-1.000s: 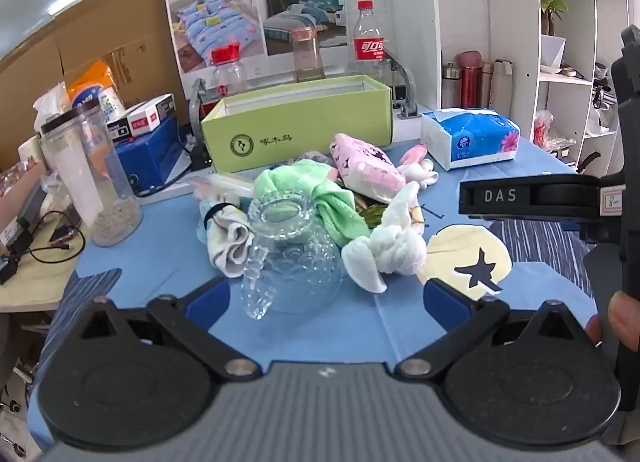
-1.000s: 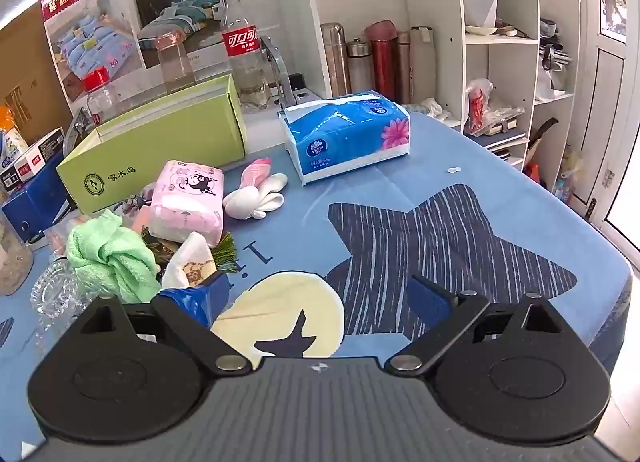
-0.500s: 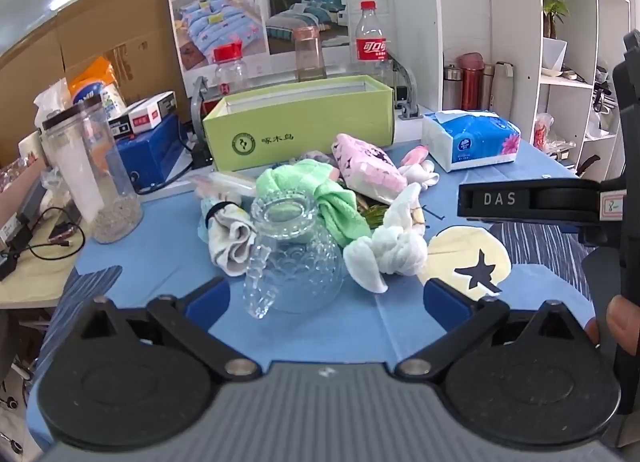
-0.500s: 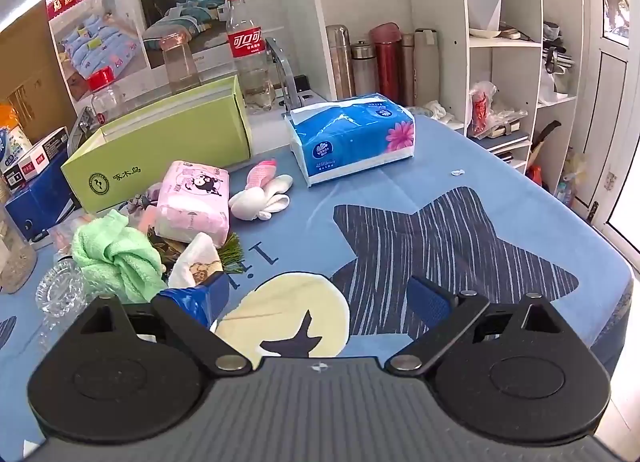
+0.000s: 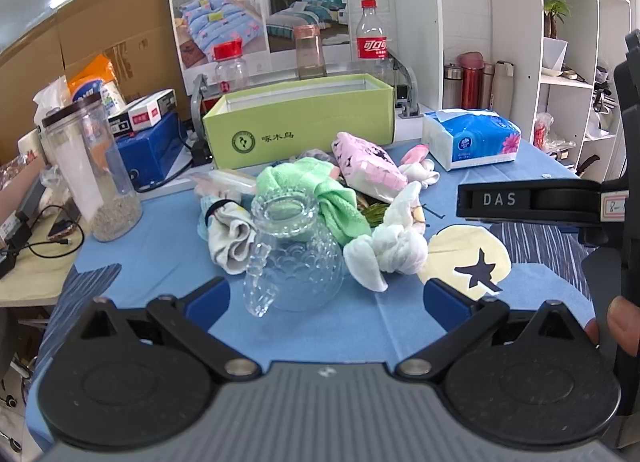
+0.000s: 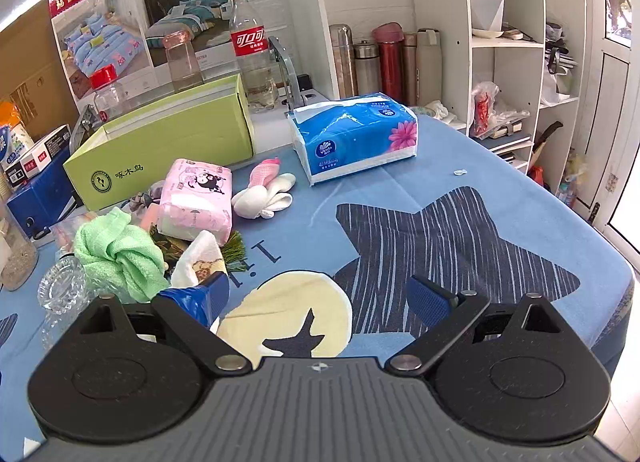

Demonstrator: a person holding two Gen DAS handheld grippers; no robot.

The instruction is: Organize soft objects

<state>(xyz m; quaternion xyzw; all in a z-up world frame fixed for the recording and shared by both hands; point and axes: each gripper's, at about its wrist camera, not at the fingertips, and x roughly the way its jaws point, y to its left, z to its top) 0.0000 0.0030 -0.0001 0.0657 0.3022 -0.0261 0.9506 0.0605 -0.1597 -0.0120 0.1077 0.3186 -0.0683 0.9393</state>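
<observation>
A heap of soft things lies mid-table: a green towel (image 5: 320,197) (image 6: 120,254), a white knotted cloth (image 5: 388,246) (image 6: 200,262), a grey-white sock (image 5: 228,234), a pink tissue pack (image 5: 368,169) (image 6: 196,197) and pink-white socks (image 6: 264,191). An open green box (image 5: 300,121) (image 6: 160,141) stands behind them. My left gripper (image 5: 326,298) is open and empty, just in front of a glass jug (image 5: 296,258). My right gripper (image 6: 320,298) is open and empty, its left finger beside the white cloth.
A blue tissue pack (image 6: 356,133) lies at the back right. A tall clear jar (image 5: 92,173), blue boxes (image 5: 152,145) and bottles (image 6: 252,49) stand at the left and back. White shelves (image 6: 520,41) stand at the right. The table edge (image 6: 616,262) drops off at the right.
Both views have drawn back and lifted slightly. The objects on the table have not moved. Both grippers stay open.
</observation>
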